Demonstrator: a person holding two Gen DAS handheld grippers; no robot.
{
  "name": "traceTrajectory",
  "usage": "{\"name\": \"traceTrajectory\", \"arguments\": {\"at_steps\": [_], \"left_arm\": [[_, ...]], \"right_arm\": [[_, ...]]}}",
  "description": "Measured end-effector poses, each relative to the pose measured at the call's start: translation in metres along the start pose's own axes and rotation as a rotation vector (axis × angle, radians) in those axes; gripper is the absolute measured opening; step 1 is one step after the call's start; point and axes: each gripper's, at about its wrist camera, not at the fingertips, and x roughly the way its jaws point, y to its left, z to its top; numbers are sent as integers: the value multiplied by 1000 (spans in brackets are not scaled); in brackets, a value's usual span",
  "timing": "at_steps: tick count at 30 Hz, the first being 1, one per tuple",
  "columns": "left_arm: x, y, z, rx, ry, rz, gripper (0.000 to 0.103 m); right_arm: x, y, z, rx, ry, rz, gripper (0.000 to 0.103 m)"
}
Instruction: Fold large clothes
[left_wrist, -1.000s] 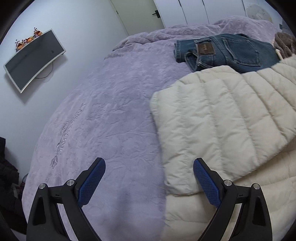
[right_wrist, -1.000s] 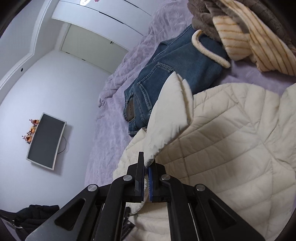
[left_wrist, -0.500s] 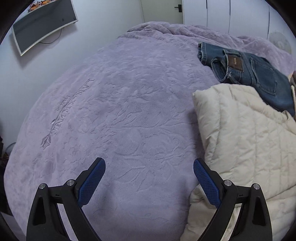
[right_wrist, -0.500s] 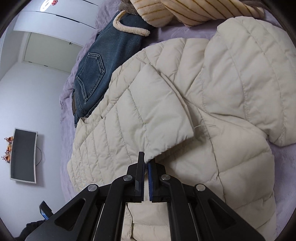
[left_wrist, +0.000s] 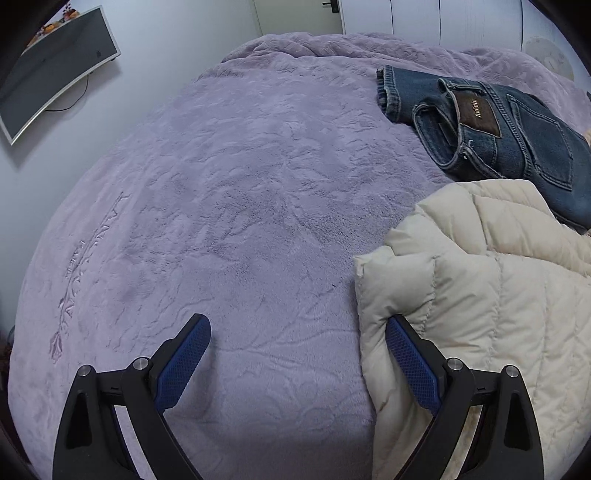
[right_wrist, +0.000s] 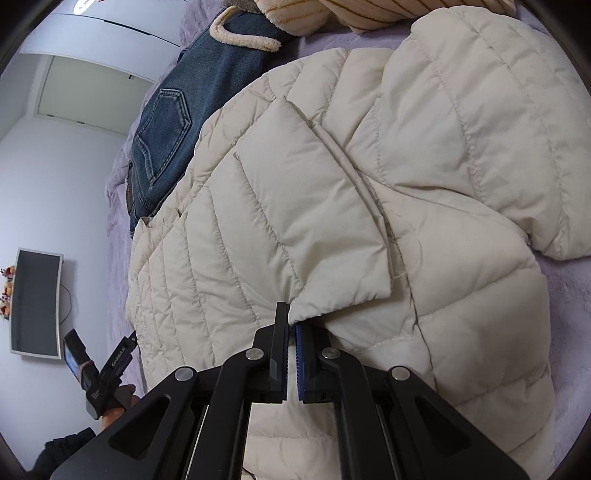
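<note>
A cream quilted puffer jacket (right_wrist: 332, 192) lies spread on the purple bed cover. My right gripper (right_wrist: 291, 325) is shut on the cuff of a jacket sleeve (right_wrist: 314, 221), which lies folded across the jacket's body. In the left wrist view the jacket's edge (left_wrist: 480, 306) lies at the right. My left gripper (left_wrist: 299, 350) is open and empty, low over the bed cover, its right finger (left_wrist: 410, 362) right beside the jacket's edge.
Folded blue jeans (left_wrist: 491, 129) lie on the bed cover (left_wrist: 240, 203) beyond the jacket. A striped cream garment (right_wrist: 332, 14) lies at the far side. A wall-mounted screen (left_wrist: 55, 92) hangs left. The left hand-held gripper (right_wrist: 99, 373) shows at the bed's edge.
My right gripper has carried the sleeve down across the jacket's body and lowered it. My left gripper has let the jacket slide right in its view, then come closer to its edge.
</note>
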Motion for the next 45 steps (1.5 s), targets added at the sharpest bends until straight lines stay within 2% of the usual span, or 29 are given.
{"name": "traceTrajectory", "arguments": {"at_steps": [3, 7, 11, 14, 15, 16, 18, 21, 22, 23, 24, 26, 27, 31, 36, 41, 42, 43, 45], "left_arm": [[-3, 18, 7, -50, 11, -26, 97], [-14, 40, 6, -100, 44, -160, 97], [-15, 42, -4, -83, 146, -344, 97], [1, 32, -9, -80, 257, -455, 97], [7, 29, -10, -88, 279, -468, 97], [13, 27, -7, -99, 290, -476, 97], [18, 23, -3, -130, 286, -507, 97], [21, 19, 7, -163, 271, -558, 94], [20, 17, 10, -161, 262, -573, 72], [19, 15, 12, -155, 265, -600, 36], [21, 13, 15, -163, 278, -640, 21], [20, 13, 19, -171, 251, -635, 14], [20, 13, 21, -167, 241, -626, 13], [27, 20, 18, -184, 241, -616, 13], [18, 26, 15, -153, 217, -584, 13], [10, 23, 16, -100, 200, -538, 13], [9, 21, 15, -99, 200, -530, 13], [8, 21, 15, -100, 198, -524, 13], [4, 21, 16, -98, 195, -509, 13]], "right_arm": [[2, 2, 1, -12, 8, 2, 4], [-2, 5, 0, -17, 21, 8, 4], [-8, 7, -3, -52, 39, -5, 5], [-15, 11, -7, -84, 37, -16, 10], [-17, 13, -8, -94, 35, -21, 18], [-19, 13, -10, -100, 32, -22, 32], [-21, 13, -13, -100, 29, -10, 51], [-22, 12, -15, -103, 24, -2, 52], [-21, 12, -15, -103, 25, -4, 52], [-17, 13, -15, -99, 25, -3, 52], [-17, 12, -14, -94, 27, 1, 52], [-15, 12, -14, -91, 25, 5, 52], [-14, 13, -14, -94, 24, 6, 52], [-9, 15, -15, -101, 25, -9, 52], [-10, 15, -16, -111, 32, -41, 51], [-36, 49, -8, -261, -116, -69, 51], [-35, 53, -2, -269, -120, -63, 48], [-31, 56, 5, -268, -116, -63, 37], [-14, 56, 16, -265, -96, -103, 27]]}}
